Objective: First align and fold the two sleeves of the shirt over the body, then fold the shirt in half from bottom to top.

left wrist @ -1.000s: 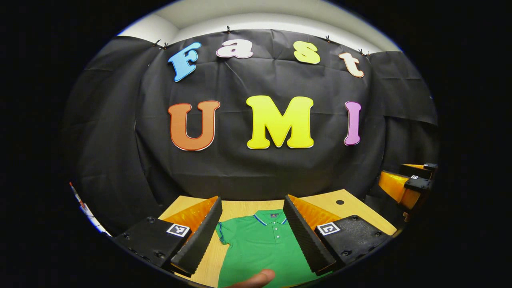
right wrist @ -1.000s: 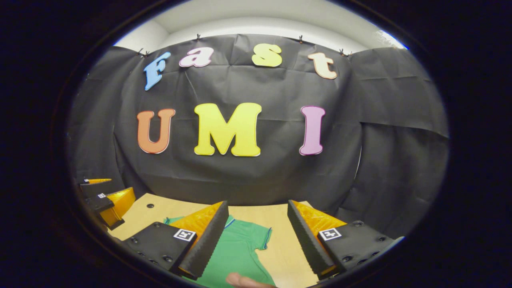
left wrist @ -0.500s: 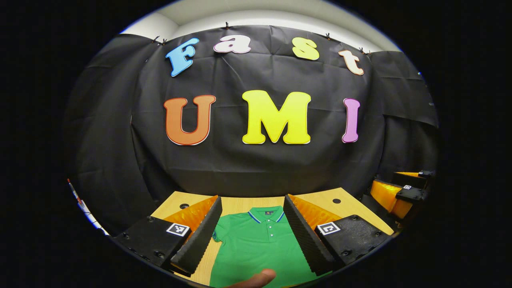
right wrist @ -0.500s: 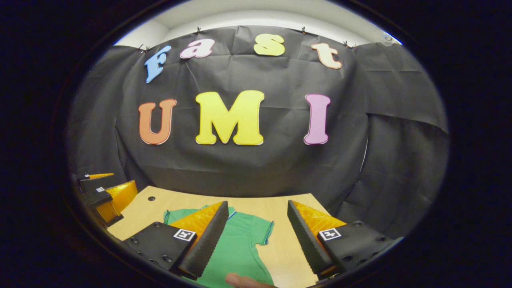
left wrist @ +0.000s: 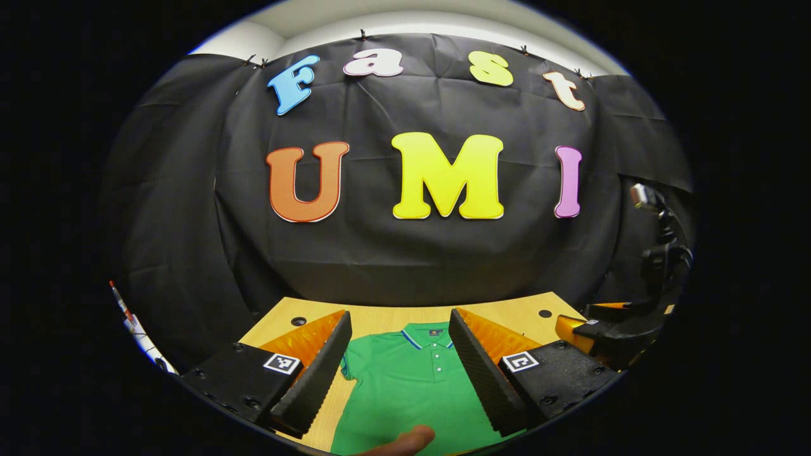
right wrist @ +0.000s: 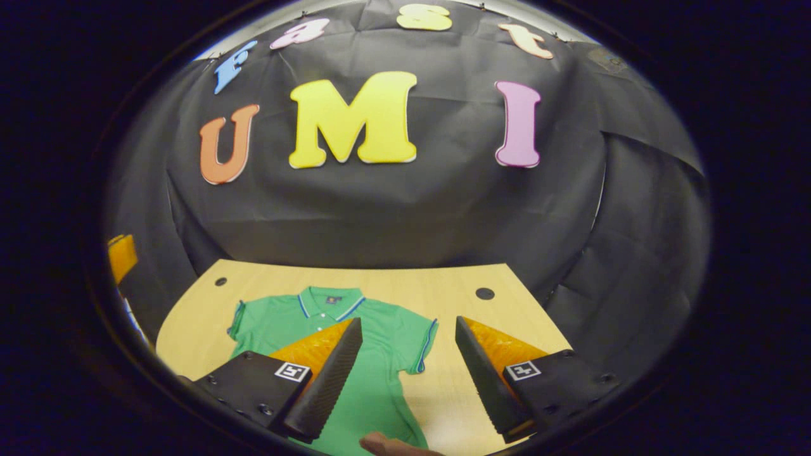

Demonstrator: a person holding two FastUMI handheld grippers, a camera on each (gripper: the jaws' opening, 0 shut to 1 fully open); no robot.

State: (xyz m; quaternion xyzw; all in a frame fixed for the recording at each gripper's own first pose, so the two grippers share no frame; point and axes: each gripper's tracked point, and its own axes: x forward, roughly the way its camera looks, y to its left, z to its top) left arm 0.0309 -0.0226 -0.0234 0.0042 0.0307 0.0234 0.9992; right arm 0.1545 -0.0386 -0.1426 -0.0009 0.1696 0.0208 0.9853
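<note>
my left gripper [left wrist: 399, 373] is released, jaws spread wide with nothing between the pads, hovering above the shirt's body; my fingertip [left wrist: 412, 438] shows at 6 o'clock in the left gripper view. my right gripper [right wrist: 408, 373] is likewise released and empty, hovering over the shirt's right side, with its far finger above bare wood. the green polo shirt [right wrist: 374, 380] lies face up and flat on the wooden table [right wrist: 443, 285], collar [right wrist: 329, 299] at 12 o'clock toward the booth wall, hem toward me and out of view. both short sleeves are spread outward and not yet folded: one sleeve [right wrist: 426, 345] at 1 o'clock from my right gripper, the other sleeve [right wrist: 238, 320] at 10 o'clock. judgement: the knit fabric is light, soft and limp, so it will drape and crease rather than hold shape, and may drag on the wood. recommended hold: pinch each sleeve at its trimmed cuff edge, lift slightly, then lay it across the chest.
</note>
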